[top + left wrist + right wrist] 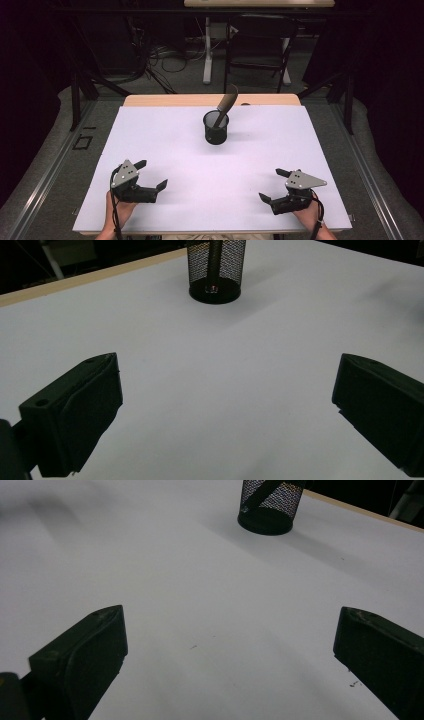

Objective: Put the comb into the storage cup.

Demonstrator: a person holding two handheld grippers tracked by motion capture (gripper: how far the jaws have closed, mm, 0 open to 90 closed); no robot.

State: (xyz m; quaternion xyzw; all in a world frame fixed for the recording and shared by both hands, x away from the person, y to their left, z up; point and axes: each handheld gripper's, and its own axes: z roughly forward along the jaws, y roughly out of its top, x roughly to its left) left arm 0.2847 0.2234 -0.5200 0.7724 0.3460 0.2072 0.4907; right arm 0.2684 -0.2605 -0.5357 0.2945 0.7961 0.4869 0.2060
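The left tongs (151,174) rested low on the near left of the white surface (165,140), held from below by the person's left hand (119,210), and the jaws stood wide apart with nothing between them. The right tongs (274,185) lay on the near right, held by the right hand (309,214), and their jaws were spread just as wide and empty. Both pairs pointed inward and forward, well apart from each other. The black mesh cup (216,128) stood upright towards the far middle of the surface, well away from either pair. A dark, slender tool (226,104) leaned in the cup, its upper end tilted to the right above the rim; it may have been a knife or a brush, but the high view was too dim to tell. In the left gripper view the cup (216,270) stood straight ahead, and in the right gripper view it (270,507) stood ahead and slightly right.
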